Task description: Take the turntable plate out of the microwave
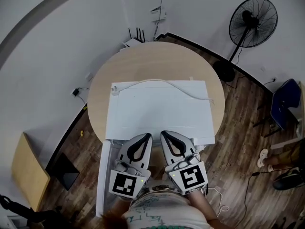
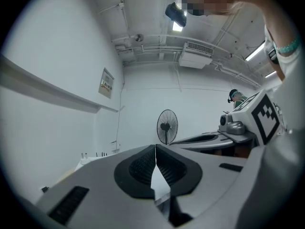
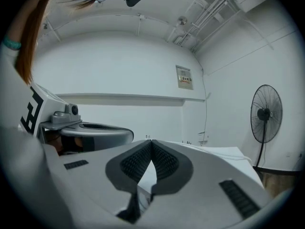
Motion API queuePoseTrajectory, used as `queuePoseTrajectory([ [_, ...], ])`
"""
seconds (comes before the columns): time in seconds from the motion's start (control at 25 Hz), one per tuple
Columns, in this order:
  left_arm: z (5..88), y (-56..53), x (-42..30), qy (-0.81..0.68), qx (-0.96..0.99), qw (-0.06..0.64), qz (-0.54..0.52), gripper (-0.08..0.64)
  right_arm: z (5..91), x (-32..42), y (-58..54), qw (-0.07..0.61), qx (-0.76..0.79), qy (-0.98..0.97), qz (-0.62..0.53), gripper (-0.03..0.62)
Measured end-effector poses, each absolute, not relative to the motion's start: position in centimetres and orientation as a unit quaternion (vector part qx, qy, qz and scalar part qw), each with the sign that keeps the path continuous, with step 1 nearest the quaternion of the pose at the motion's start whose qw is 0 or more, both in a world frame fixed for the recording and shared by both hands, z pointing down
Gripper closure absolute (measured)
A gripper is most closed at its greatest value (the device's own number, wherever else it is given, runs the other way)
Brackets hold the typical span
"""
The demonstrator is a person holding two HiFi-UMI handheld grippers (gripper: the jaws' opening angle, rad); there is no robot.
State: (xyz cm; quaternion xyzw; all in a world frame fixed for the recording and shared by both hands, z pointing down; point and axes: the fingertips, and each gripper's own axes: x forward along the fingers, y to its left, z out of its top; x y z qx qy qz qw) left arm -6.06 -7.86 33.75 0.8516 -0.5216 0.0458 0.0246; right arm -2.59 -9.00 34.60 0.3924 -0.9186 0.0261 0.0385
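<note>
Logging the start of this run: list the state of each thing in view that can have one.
Left claw: shut, empty.
Right claw: shut, empty.
Microwave: on the table; door seemingly swung open at its left.
Power cord: lying loose across the microwave's top.
Fan: upright; running or not, cannot tell.

No legible text anywhere; print on the wall sign point(image 3: 184, 77) too small

Pale grey tapered shells form the left gripper point(image 1: 146, 136) and right gripper point(image 1: 163, 133); pads point(image 2: 140, 168) are black and ribbed. Each carries a white cube point(image 1: 127, 183) with black square markers. The wearer's top point(image 1: 162, 216) is white with teal print.
</note>
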Motion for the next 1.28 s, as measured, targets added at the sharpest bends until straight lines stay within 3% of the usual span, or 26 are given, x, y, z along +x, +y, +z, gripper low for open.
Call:
queuePoseTrajectory([
  [0.8, 36.8, -8.2, -9.9, -0.493, 0.866, 0.064, 0.058, 0.545, 37.8, -5.4, -9.2, 0.084, 0.434, -0.895, 0.051, 0.601],
  [1.28, 41.2, -7.4, -8.4, -0.458, 0.88, 0.089, 0.088, 0.545, 41.1, -4.3, -8.4, 0.11, 0.429, -0.894, 0.072, 0.601],
])
